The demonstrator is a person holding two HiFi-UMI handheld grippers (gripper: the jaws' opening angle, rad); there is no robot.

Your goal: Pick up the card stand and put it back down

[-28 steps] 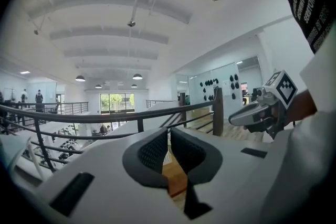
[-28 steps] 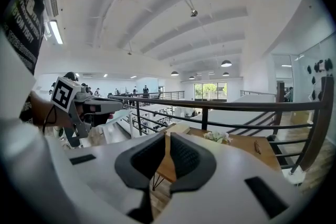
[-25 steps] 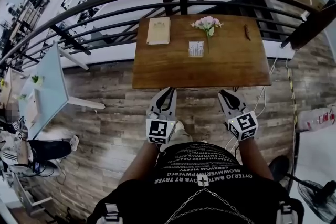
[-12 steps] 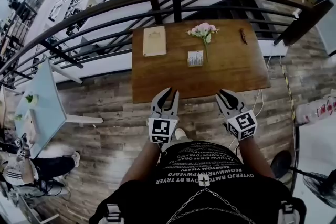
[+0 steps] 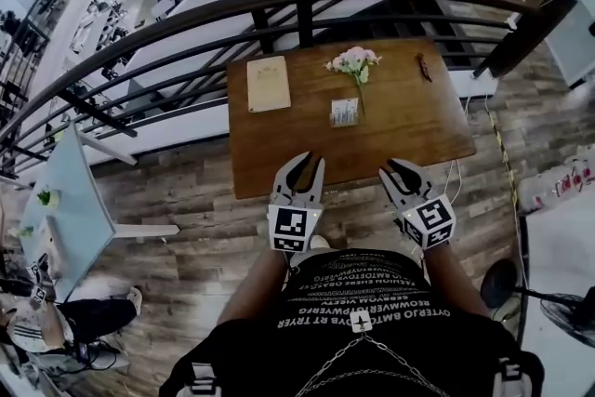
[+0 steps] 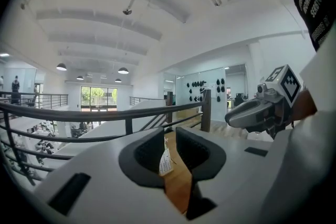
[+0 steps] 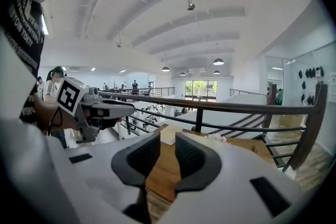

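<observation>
We're right at the start here, nothing grabbed yet. Our left gripper (image 5: 310, 165) hangs over the near edge of the brown wooden desk (image 5: 418, 121), jaws spread and empty. The small white card stand (image 5: 344, 112) stands mid-desk, well apart from both grippers. Our right gripper (image 5: 398, 168) is at the near edge too, jaws opening with nothing between them. Next move, we reckon, is to reach forward and line one set of jaws up around the stand before closing. A tan rectangular board (image 5: 268, 84) lies at the desk's far left, with pink flowers (image 5: 352, 61) just behind the stand. A dark metal railing (image 5: 279, 0) curves beyond the desk, over a grey-brown wood-plank floor (image 5: 186, 191).
</observation>
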